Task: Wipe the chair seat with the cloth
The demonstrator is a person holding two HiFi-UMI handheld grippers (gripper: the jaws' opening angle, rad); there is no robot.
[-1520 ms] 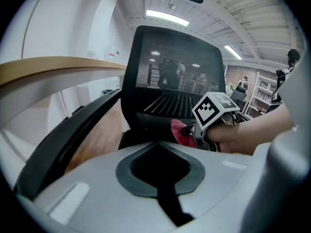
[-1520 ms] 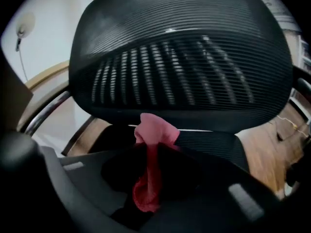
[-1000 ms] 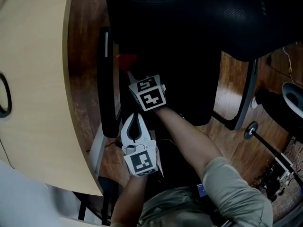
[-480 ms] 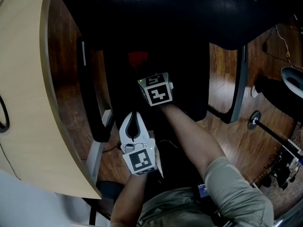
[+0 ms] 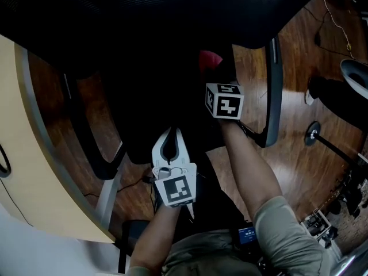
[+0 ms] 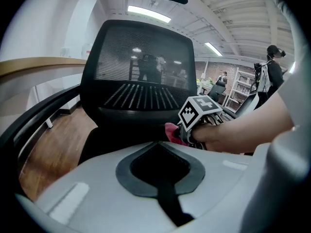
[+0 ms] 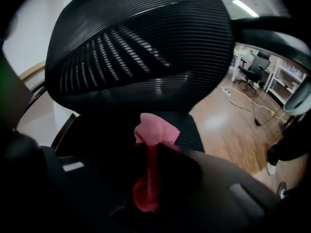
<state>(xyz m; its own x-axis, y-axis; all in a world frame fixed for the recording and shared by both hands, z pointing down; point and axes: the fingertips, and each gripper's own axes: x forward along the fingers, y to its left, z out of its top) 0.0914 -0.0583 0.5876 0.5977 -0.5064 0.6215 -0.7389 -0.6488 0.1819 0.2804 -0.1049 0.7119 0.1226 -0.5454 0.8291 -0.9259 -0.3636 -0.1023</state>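
looking down from the head camera, a dark office chair fills the middle of the picture. its mesh backrest (image 5: 172, 10) runs along the top and the black chair seat (image 5: 155, 91) sits below it. my right gripper (image 5: 214, 69) reaches over the right rear part of the seat, close under the backrest and near the armrest (image 5: 272, 85) on that side. its jaws are clamped on a pink cloth (image 5: 210, 58); in the right gripper view the cloth is pinched between them in a narrow vertical fold, with a bunched end sticking out past the tips. the seat is so dark there that i cannot tell whether the cloth presses on it. my left gripper (image 5: 171, 133) hangs over the front edge of the seat, nearer to me and well apart from the cloth. its jaws are together with nothing between them. a pale wooden desk (image 5: 14, 154) curves down the left edge, and brown wooden floor (image 5: 305, 137) shows on the right.
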